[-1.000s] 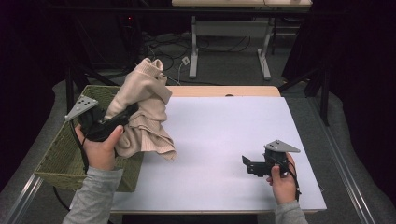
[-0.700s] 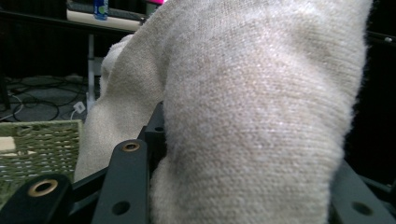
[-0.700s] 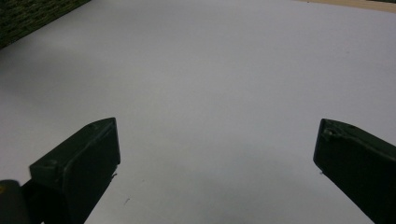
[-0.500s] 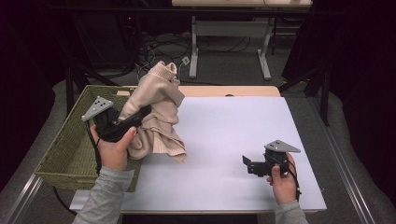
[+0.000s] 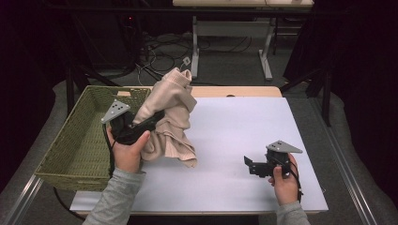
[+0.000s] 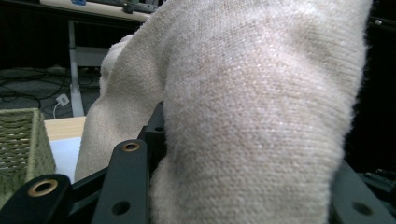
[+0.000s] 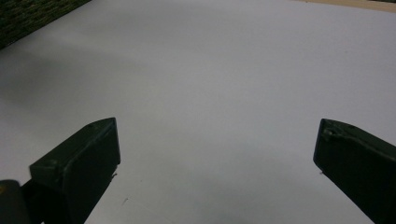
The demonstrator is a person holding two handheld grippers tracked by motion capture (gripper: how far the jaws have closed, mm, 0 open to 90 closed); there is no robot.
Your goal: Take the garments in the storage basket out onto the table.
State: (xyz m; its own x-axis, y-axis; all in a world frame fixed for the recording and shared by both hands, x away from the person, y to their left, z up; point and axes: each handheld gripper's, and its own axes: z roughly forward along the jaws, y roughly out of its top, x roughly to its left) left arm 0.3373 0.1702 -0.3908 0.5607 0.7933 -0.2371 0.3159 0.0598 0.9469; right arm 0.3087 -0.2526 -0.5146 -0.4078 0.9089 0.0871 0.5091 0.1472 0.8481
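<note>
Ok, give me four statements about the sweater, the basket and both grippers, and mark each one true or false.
1. The left gripper is shut on the beige knitted sweater. True.
2. The sweater lies wholly inside the green woven basket. False: it is held up, its hem over the white table surface.
3. The right gripper is open and holds nothing. True.
4. The right gripper grips the basket rim. False: it sits over the white surface, apart from the basket.

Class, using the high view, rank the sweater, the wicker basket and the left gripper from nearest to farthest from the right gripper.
From the right gripper:
1. Sweater, hanging left of it over the white table.
2. Left gripper, clamped on the sweater.
3. Wicker basket, at the table's left edge.
</note>
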